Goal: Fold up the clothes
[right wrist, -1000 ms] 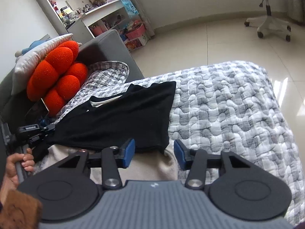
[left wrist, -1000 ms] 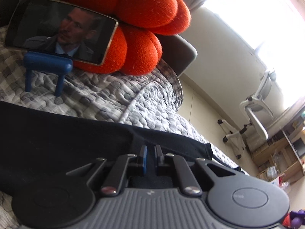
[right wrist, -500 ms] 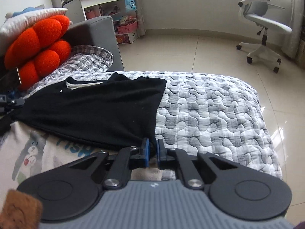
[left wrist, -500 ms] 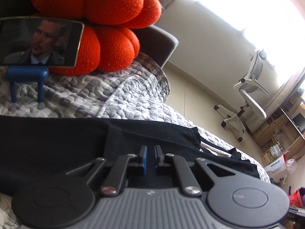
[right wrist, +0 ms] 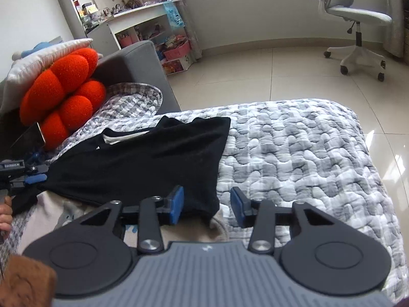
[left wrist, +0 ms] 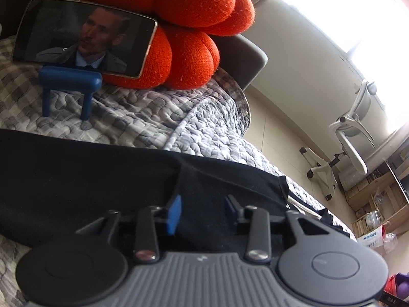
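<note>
Right wrist view, low in the frame: my right gripper [right wrist: 205, 206] has its jaws opening, the near corner of the black T-shirt [right wrist: 143, 163] lying slack between the pads, pinched by neither. To do this release well, I judge I should let the cloth settle flat over the cream printed garment [right wrist: 48, 215] before backing off. Left wrist view, bottom centre: my left gripper [left wrist: 203, 211] is opening too, black fabric under and between its pads, unheld. Farther up the frames, the shirt spreads across the grey quilt [right wrist: 294, 153] toward the orange cushion [right wrist: 64, 97].
</note>
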Demonstrator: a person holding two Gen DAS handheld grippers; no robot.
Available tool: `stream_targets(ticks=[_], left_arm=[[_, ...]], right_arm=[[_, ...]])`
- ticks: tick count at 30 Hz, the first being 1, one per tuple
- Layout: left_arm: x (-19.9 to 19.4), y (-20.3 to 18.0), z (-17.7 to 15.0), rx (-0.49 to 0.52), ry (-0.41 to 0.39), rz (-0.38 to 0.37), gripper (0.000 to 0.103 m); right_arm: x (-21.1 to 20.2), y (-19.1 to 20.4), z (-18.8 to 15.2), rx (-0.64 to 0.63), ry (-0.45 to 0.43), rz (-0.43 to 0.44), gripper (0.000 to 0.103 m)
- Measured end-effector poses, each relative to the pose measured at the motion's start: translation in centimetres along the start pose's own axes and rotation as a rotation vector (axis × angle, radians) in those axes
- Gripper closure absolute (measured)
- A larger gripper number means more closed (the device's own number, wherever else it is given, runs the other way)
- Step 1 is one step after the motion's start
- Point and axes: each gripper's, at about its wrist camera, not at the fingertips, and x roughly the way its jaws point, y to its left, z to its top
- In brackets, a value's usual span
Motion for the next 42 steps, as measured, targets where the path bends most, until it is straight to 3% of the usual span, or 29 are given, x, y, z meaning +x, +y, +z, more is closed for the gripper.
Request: stream_targets(ticks=[1, 2, 3, 4, 6, 9, 12, 14, 20, 22, 26, 29, 31, 32, 34, 35, 36, 40, 42], left_arm=[[0.1, -0.3, -0.1, 0.021, 0.006, 0.01, 0.062], [0.2, -0.6, -0.3, 0.043, 0.009, 0.02, 0.062], [0.3, -0.9, -0.4, 0.065, 0.01, 0.026, 0.065], [0.3, -1.2, -0.5, 0.086, 0.016, 0.033, 0.072], [0.2, -1.8, -0.6, 0.115, 0.038, 0.044, 0.103], [-0.4, -2.9, -1.1, 0.158, 0.036, 0.032, 0.103], [0.0, -2.7, -1.2, 0.181, 0.049, 0.075, 0.103], [0.3, -2.0, -1.0, 0.164, 0.062, 0.087, 0.103], [-1.2, 0.8, 0.0, 0.023, 0.028, 0.054, 0.101], [-1.8, 1.9, 0.3, -0.033, 0.019, 0.036, 0.095], [-2.7, 3.4, 0.5, -0.097, 0.01, 0.032, 0.095], [-3.7, 4.6, 0.5, -0.153, -0.001, 0.032, 0.088], [-4.3, 5.4, 0.5, -0.187, -0.005, 0.033, 0.077], [-4.7, 5.9, 0.5, -0.198, -0.009, 0.04, 0.076], [-5.7, 6.7, 0.5, -0.207, -0.021, 0.079, 0.075], [-6.2, 7.2, 0.6, -0.209, -0.03, 0.105, 0.075], [-6.9, 7.9, 0.6, -0.219, -0.043, 0.129, 0.074], [-10.1, 12.7, 0.4, -0.35, -0.099, 0.155, 0.062], [-11.3, 15.3, -0.1, -0.424, -0.107, 0.168, 0.062]], right_arm=[[0.7, 0.2, -0.1, -0.015, 0.023, -0.011, 0.067], [1.0, 0.3, -0.2, -0.034, 0.015, -0.028, 0.085], [1.0, 0.3, -0.2, -0.031, 0.009, -0.02, 0.09], [0.6, 0.0, -0.1, -0.01, -0.002, -0.017, 0.09], [-0.5, -0.6, 0.2, 0.054, -0.039, 0.006, 0.092], [-1.9, -2.6, 0.5, 0.188, -0.091, 0.078, 0.093], [0.2, -4.1, -0.1, 0.255, -0.021, 0.066, 0.093], [0.7, -5.1, -0.6, 0.314, -0.024, 0.105, 0.094], [0.2, -6.8, -1.0, 0.409, -0.04, 0.188, 0.094], [0.2, -7.0, -1.1, 0.424, -0.045, 0.197, 0.094], [0.2, -7.2, -1.3, 0.449, -0.054, 0.209, 0.094], [0.0, -6.8, -1.2, 0.406, -0.057, 0.181, 0.095], [0.0, -5.7, -0.7, 0.342, -0.044, 0.139, 0.091], [-0.1, -5.2, -0.4, 0.324, -0.035, 0.123, 0.084], [-0.6, -4.3, 0.1, 0.287, -0.032, 0.077, 0.063], [-1.0, -3.7, 0.4, 0.266, -0.04, 0.043, 0.045], [-1.3, -3.2, 0.7, 0.244, -0.049, 0.01, 0.041], [-2.6, -0.9, 1.1, 0.141, -0.053, 0.0, 0.041], [-3.1, 0.5, 1.1, 0.087, -0.051, 0.0, 0.04]])
